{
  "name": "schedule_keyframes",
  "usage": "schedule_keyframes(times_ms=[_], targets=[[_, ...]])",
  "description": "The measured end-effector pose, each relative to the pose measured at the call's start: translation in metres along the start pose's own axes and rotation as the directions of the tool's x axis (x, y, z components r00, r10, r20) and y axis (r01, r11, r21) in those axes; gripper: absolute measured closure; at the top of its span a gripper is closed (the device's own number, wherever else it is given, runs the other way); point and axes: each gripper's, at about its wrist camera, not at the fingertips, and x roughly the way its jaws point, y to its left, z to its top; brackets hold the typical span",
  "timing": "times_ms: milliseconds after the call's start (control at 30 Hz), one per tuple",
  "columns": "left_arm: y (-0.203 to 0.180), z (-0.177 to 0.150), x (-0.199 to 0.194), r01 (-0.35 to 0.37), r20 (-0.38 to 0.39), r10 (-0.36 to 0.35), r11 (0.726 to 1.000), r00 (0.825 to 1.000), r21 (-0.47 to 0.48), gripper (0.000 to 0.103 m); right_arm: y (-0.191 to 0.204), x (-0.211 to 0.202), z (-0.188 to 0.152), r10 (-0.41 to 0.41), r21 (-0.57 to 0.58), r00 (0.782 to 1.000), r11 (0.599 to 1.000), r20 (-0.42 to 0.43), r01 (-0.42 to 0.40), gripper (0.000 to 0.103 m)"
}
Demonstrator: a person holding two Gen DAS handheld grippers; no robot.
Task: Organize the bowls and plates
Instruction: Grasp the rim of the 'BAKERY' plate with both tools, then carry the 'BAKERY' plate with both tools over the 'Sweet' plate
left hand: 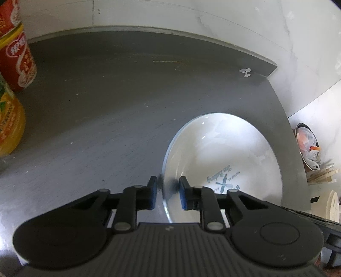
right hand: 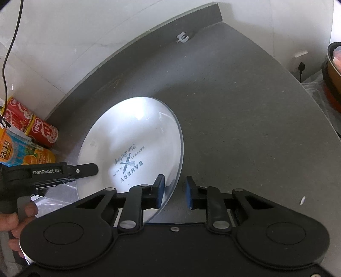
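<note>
Red cans (right hand: 32,125), juice carton (right hand: 23,153) left of plate (right hand: 136,136); counter (right hand: 245,127).

The grey surface (left hand: 106,110) lies bare across the middle and top of the left wrist view, open to a tool right up to the white wall (left hand: 191,17) along its upper edge. At the left edge of that frame a red can (left hand: 17,57) and an orange juice bottle (left hand: 8,125) stand close together and block that side. In the right wrist view the white plate (right hand: 136,136) fills the centre left, with the left tool (right hand: 85,169) reaching over its lower-left rim. Right of the plate the surface is open to its curved edge. A small white scrap (right hand: 182,38) lies near the top corner.
</note>
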Motion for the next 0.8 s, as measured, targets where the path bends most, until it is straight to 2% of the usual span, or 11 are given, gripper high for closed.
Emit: schedule_keyframes(times_ms=[133, 233, 300, 367, 800], targets=[[0.005, 0.000, -0.001, 0.020, -0.003, -0.020, 1.000, 1.000, -0.016, 0.087, 0.000, 0.003, 0.004, 0.011, -0.006, 1.000, 1.000, -0.015, -0.011, 0.090], [0.005, -0.001, -0.004, 0.016, 0.000, -0.016, 1.000, 1.000, -0.011, 0.089, 0.005, 0.002, 0.004, -0.009, -0.027, 1.000, 1.000, -0.005, 0.009, 0.090], [0.005, -0.002, -0.010, 0.015, 0.017, -0.015, 1.000, 1.000, -0.015, 0.090, 0.005, -0.002, 0.003, 0.007, -0.020, 1.000, 1.000, 0.013, -0.007, 0.092], [0.007, -0.002, -0.018, 0.023, 0.023, -0.023, 1.000, 0.999, -0.020, 0.091, 0.006, -0.010, 0.003, 0.030, -0.038, 0.999, 0.999, 0.031, -0.029, 0.092], [-0.002, -0.008, -0.082, 0.070, 0.103, -0.071, 0.997, 0.992, 0.013, 0.093, 0.021, -0.064, 0.006, 0.050, -0.108, 0.995, 0.993, 0.088, -0.040, 0.091]])
